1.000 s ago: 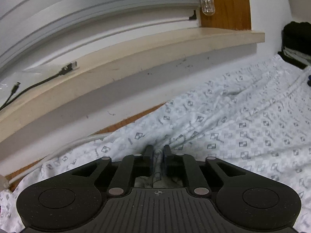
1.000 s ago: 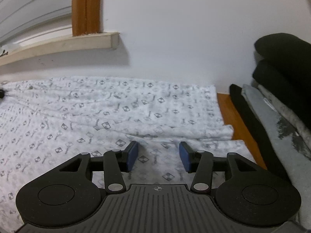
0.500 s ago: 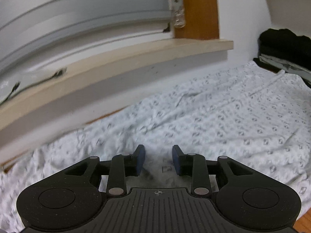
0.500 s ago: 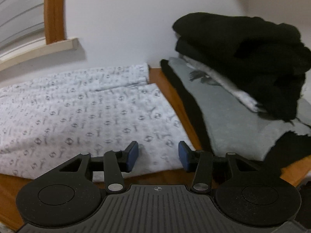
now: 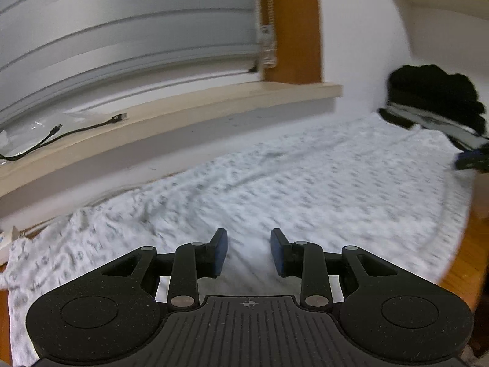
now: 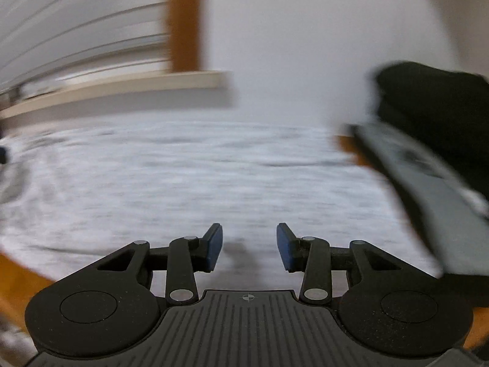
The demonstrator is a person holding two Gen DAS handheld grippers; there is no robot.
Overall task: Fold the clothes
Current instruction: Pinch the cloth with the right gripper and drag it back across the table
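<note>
This looks like a room in a home, likely a bedroom. A pale wooden window sill [image 5: 195,107] runs under lowered grey slatted blinds [image 5: 122,39] in an orange-brown wooden frame [image 5: 290,24], with a thin black cable [image 5: 61,136] lying on it. A white patterned garment [image 5: 305,189] is spread on an orange-brown wooden surface [image 5: 467,244] beside a stack of folded black and grey clothes [image 6: 434,140].

A pale wooden window sill [image 5: 189,113] runs below grey slatted blinds [image 5: 122,30], beside an orange-brown wooden frame [image 5: 290,24] and plain white wall [image 6: 305,46].
</note>
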